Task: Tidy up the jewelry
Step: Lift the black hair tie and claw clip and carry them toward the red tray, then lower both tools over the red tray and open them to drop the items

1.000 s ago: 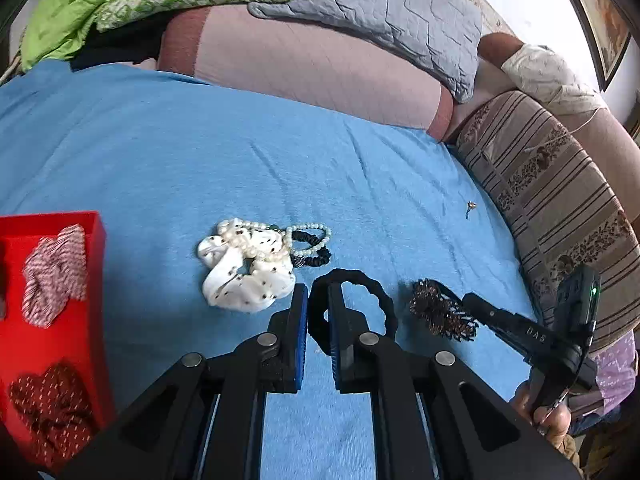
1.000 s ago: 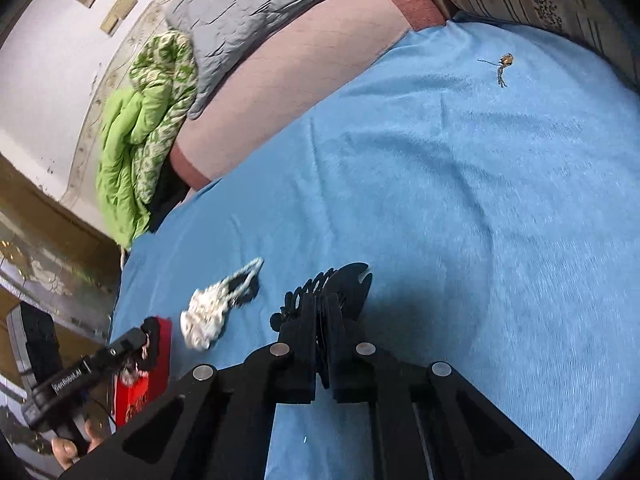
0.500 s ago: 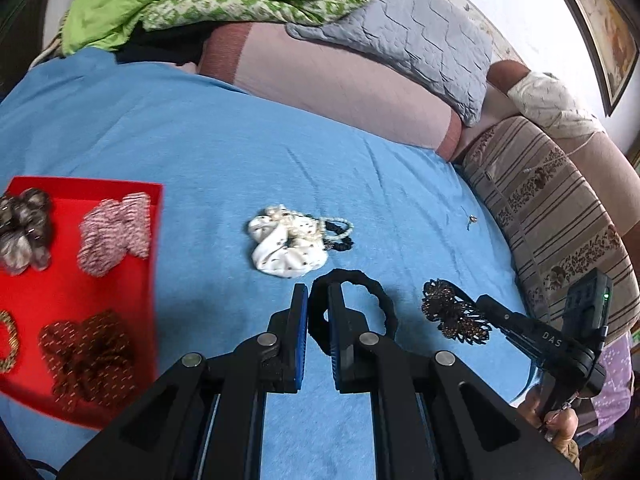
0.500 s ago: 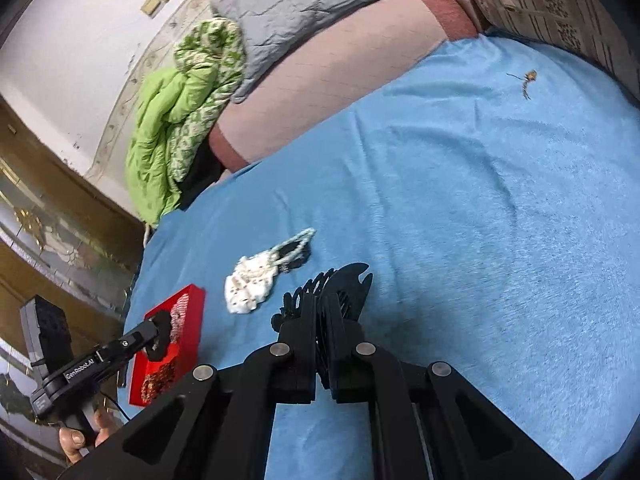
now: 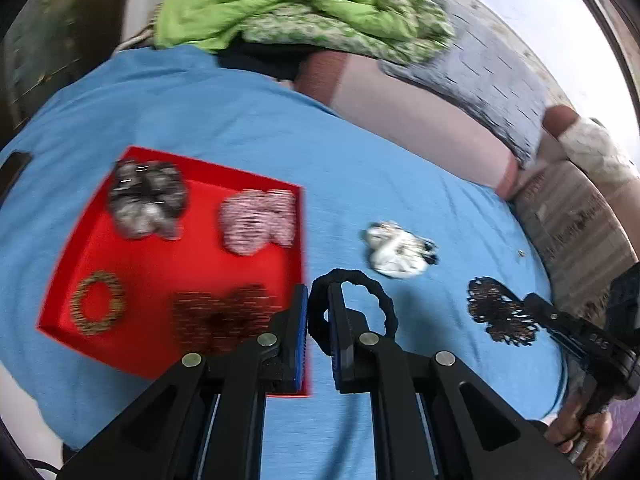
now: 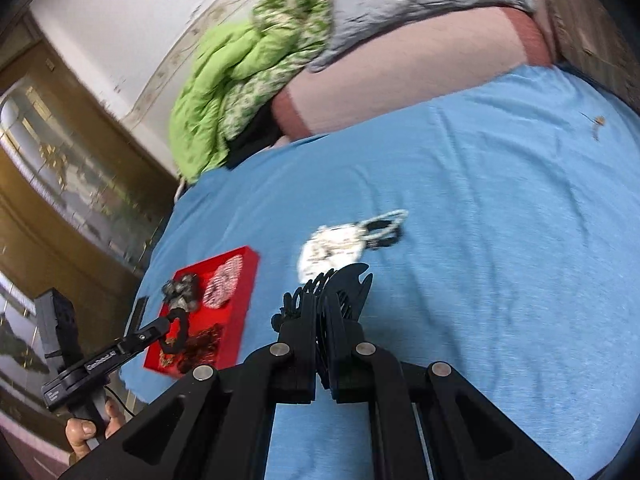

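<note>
Left gripper (image 5: 318, 312) clenching black wavy hair-tie ring (image 5: 360, 304), hovering at edge of red plastic tray (image 5: 168, 268) on blue bedsheet (image 5: 240, 128). Right gripper (image 6: 324, 320) gripping black filigree hair clip (image 6: 344, 284) above sheet. White lettering on each gripper body blurring, unreadable. White scrunchie-and-bead heap (image 5: 396, 250) lying beside tray.

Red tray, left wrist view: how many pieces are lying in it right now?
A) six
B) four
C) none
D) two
B: the red tray holds a grey scrunchie, a pink-and-white scrunchie, a dark red scrunchie and a gold ring-shaped band.
</note>
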A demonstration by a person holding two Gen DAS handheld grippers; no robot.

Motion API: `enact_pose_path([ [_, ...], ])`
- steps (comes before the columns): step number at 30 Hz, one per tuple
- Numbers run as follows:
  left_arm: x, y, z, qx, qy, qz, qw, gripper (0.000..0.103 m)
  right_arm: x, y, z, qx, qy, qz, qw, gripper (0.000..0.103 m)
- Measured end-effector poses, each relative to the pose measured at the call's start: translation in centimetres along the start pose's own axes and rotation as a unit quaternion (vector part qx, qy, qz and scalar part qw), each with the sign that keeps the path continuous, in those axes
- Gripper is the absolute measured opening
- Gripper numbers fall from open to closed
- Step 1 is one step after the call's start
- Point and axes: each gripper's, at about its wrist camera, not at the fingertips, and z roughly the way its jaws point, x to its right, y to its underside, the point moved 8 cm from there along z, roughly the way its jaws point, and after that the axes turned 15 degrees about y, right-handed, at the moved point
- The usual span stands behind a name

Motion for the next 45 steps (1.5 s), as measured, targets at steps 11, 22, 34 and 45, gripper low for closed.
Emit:
enact_pose_path([
  [11, -8.4, -1.5, -3.0, 0.028, -0.05, -0.045, 0.9973, 0.009, -10.6, 0.1, 3.1, -0.019, -0.031, -0.085, 0.996, 0.005],
  [22, -12.2, -2.2, -2.0, 0.02, -0.07, -0.05, 0.9961, 0.009, -19.4, 0.3, 8.3, -0.046, -0.06, -0.124, 0.989, 0.005],
  [34, -15.4, -2.6, -1.0, 0.01, -0.104, -0.052, 0.9931, 0.009, -22.2, 3.2, 15.3, -0.103, -0.052, -0.138, 0.984, 0.005],
  [45, -16.4, -2.4, -0.2, -0.003, -0.112, -0.055, 0.9922, 0.01, -22.0, 5.3, 16.3, -0.107, -0.031, -0.167, 0.98, 0.006],
])
